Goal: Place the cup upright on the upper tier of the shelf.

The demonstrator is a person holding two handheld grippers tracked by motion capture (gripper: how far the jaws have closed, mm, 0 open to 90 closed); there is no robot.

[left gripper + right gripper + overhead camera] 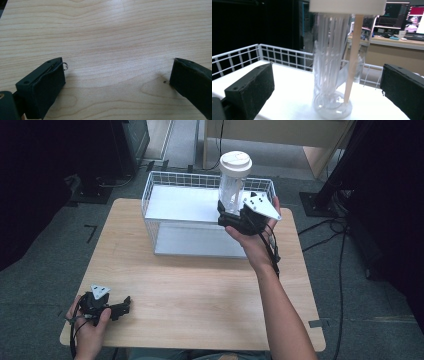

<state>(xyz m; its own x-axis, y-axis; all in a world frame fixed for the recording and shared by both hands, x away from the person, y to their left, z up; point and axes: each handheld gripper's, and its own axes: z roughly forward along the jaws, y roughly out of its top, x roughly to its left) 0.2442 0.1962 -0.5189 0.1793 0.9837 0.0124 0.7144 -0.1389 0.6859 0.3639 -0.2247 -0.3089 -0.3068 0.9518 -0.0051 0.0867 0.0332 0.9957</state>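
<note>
High view shows a tall clear plastic cup [233, 190] with a white lid [235, 162], standing upright on the white floor of a white wire basket [165, 180], at the basket's right end near the back wall. The basket sits on the far half of the wooden bench [200, 285]. In the right gripper view the cup [332, 65] has ribbed, see-through walls and a round base that rests on the white floor. A thin pale wooden stick [352, 57] stands inside it, leaning a little, with its lower end on the bottom of the cup. The lid [347, 6] is at the top edge of that picture.

The right gripper [231, 216] is held at the right end of the basket, by a hand [255, 237] whose forearm stretches forward over the bench. The grey three-cornered plate [261, 206] points up and to the right. In the right gripper view the black fingers [253, 87] are spread wide, one on each side of the cup, and both stay apart from its walls, so they are released.

The left gripper [117, 309] lies low at the near left corner of the bench, held by the left hand [90, 325]. In the left gripper view its fingers [46, 85] are also wide apart over bare wood, grasping nothing.
</note>
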